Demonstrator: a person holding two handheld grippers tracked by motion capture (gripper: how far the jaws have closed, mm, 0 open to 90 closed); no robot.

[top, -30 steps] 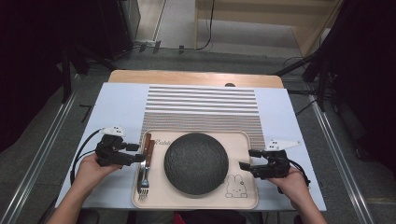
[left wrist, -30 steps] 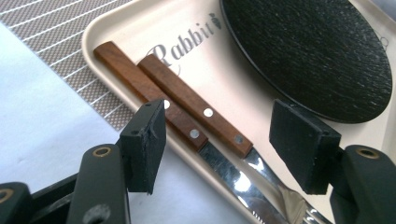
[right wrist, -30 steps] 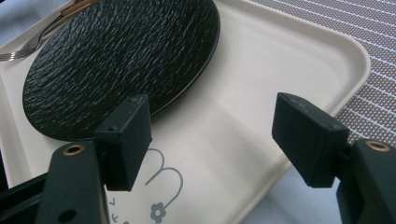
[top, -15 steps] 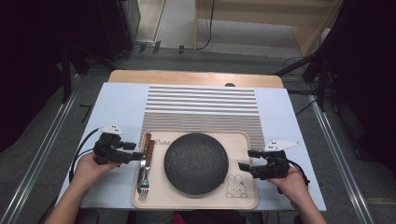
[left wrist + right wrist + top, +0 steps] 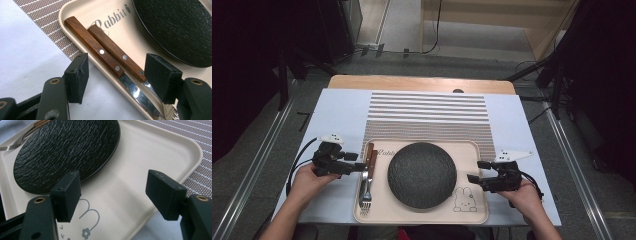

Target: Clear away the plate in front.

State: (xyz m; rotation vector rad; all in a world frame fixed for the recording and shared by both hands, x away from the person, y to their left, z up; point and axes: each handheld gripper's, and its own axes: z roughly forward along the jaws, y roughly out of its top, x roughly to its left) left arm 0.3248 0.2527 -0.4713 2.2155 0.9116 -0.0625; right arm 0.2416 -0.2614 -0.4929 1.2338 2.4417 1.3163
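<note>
A beige tray (image 5: 473,150) with a rabbit drawing lies at the table's near edge. A dark textured round plate (image 5: 422,174) rests in its middle. Along the tray's left side lie a wooden-handled knife (image 5: 92,46) and fork (image 5: 115,48), also visible from above as the cutlery (image 5: 368,172). My left gripper (image 5: 358,163) is open and straddles the tray's left rim, the two handles lying between its jaws (image 5: 117,67) untouched. My right gripper (image 5: 475,171) is open at the tray's right side. Its jaws (image 5: 113,187) hang over the bare tray (image 5: 140,162) beside the plate (image 5: 65,152).
A brown striped placemat (image 5: 428,115) lies behind the tray on a white table cover (image 5: 337,115). The wooden table edge (image 5: 422,82) runs along the back. Metal floor rails flank the table on both sides.
</note>
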